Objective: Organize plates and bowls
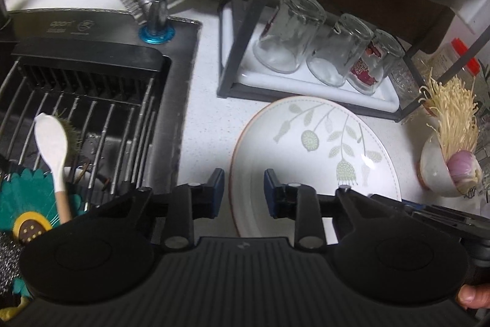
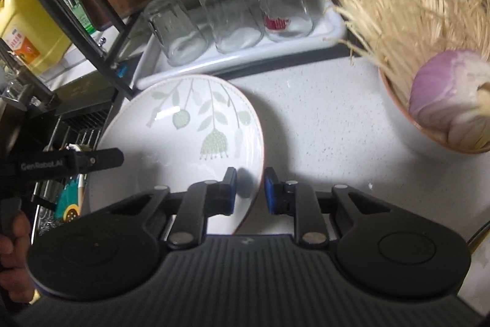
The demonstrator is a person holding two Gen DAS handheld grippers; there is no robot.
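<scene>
Right gripper (image 2: 250, 189) — narrowly parted — straddles the plate (image 2: 183, 124) rim; left gripper (image 1: 244, 192) likewise, wider.

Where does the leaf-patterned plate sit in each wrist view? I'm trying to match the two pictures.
Left wrist view: plate lies right of centre on the counter, ahead of the left gripper.
Right wrist view: plate lies left of centre, its right rim between the right gripper fingers.
Shared landmark: three upturned glasses behind it.

White plate (image 1: 315, 155) with pale green leaf pattern and thin brown rim; speckled white counter (image 2: 321, 124); purple onion (image 2: 447, 94); yellow jug (image 2: 27, 29).
</scene>
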